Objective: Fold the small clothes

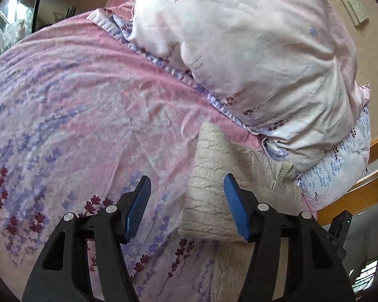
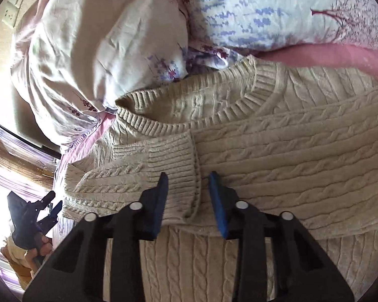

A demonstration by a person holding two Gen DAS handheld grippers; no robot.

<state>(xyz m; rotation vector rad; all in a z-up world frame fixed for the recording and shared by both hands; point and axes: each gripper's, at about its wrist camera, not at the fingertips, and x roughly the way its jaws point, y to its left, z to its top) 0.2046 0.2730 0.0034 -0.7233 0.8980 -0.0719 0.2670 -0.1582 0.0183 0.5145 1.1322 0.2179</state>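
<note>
A cream cable-knit sweater (image 2: pixel 277 136) lies on a pink floral bedsheet (image 1: pixel 70 115). One sleeve is folded across its chest, with the ribbed cuff (image 2: pixel 174 156) just ahead of my right gripper. My right gripper (image 2: pixel 187 178) is open, its blue pads on either side of the cuff edge, gripping nothing. In the left wrist view a corner of the sweater (image 1: pixel 214 176) lies by the right pad. My left gripper (image 1: pixel 186 183) is open and empty above the sheet. It also shows at the left edge of the right wrist view (image 2: pixel 41 209).
A bunched white and pink floral duvet (image 1: pixel 252 63) is heaped against the sweater's far side, also in the right wrist view (image 2: pixel 100 50). A wooden bed frame (image 1: pixel 365 176) and wall sockets (image 1: pixel 350 2) are at the right. The sheet stretches left.
</note>
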